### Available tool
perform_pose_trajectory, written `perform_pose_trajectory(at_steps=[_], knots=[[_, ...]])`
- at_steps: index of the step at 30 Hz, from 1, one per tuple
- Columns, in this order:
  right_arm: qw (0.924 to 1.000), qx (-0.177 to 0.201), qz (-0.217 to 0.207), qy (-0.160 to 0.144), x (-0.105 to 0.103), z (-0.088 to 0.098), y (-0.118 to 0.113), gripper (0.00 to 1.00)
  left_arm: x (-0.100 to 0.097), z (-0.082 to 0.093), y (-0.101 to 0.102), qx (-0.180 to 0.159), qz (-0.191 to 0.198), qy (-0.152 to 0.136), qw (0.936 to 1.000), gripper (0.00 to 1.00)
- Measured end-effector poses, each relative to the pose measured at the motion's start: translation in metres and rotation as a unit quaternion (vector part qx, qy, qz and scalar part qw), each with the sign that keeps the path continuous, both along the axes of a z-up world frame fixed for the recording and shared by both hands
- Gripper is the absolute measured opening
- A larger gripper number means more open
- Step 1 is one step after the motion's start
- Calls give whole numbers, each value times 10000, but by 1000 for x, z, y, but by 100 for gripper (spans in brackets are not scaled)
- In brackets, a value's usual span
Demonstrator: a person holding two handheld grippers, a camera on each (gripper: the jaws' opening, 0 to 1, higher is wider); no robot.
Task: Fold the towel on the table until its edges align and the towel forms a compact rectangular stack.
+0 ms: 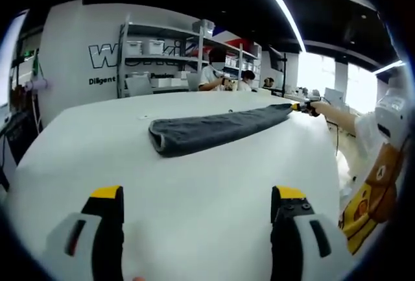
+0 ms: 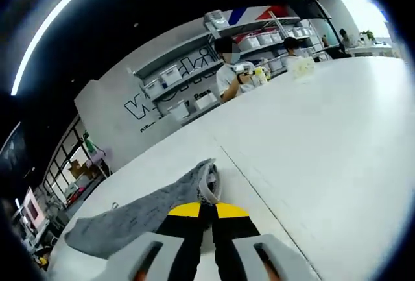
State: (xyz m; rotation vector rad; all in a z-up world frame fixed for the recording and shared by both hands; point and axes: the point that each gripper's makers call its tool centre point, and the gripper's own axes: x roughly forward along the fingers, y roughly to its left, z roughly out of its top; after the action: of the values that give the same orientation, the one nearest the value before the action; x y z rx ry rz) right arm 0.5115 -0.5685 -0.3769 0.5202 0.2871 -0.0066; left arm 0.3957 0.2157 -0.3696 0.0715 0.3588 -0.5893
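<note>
Two grippers: you hold one in each hand.
Towel point(image 1: 217, 130): grey, folded long, lies on the white table point(image 1: 194, 222).
Left gripper point(image 1: 197, 202): jaws apart, holding nothing, near the towel.
Right gripper point(image 2: 207, 210): clenched on the towel corner.

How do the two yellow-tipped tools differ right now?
The left tool stands wide open over the bare white table, holding nothing; the right tool is shut on one end of the grey towel. The left tool sits back from the towel, apart from it, while the right tool touches it at its far corner. Both have black jaws with yellow tips.
</note>
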Motion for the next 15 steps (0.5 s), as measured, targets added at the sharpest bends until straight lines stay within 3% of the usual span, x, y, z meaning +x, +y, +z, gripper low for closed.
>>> perform_pose_trajectory(at_steps=[4, 10, 15], knots=[[9999, 34, 28, -163, -9, 9, 23, 5, 0, -1, -3, 18, -18, 17, 10000, 99], [9984, 95, 269, -479, 3, 37, 40, 5, 0, 2, -5, 18, -47, -11, 10000, 99], [9958, 212, 544, -707, 10, 57, 78, 5, -1, 2, -6, 26, -82, -5, 10000, 99]])
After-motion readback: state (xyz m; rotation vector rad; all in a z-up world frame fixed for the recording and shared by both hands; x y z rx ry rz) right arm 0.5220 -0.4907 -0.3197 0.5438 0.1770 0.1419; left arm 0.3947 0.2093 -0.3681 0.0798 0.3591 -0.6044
